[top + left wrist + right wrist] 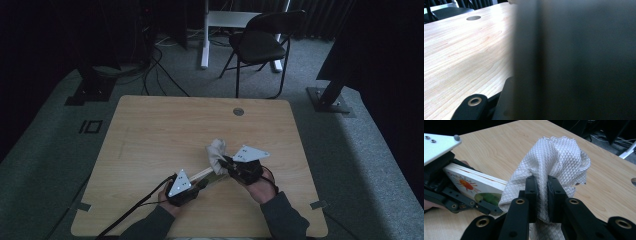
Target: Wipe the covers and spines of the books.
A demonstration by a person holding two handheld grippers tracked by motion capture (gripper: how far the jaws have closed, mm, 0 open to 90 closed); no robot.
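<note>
Two tools clench: right tool (542, 195) grips quilted white cloth (554, 162), left tool (196, 186) seemingly flat board book (474, 185).

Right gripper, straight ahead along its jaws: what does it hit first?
The right gripper is already shut on the white cloth, so cloth comes first. Beyond it, probably bare table; depth is unclear.

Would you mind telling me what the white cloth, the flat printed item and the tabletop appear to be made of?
The white cloth looks like woven or microfibre fabric: a fine diamond texture, soft folds, matte. The flat printed item seems to be thick card, perhaps a board book: layered pale edges and a slightly glossy colour print. The table looks like light wood or wood-look laminate: smooth, with visible grain.
</note>
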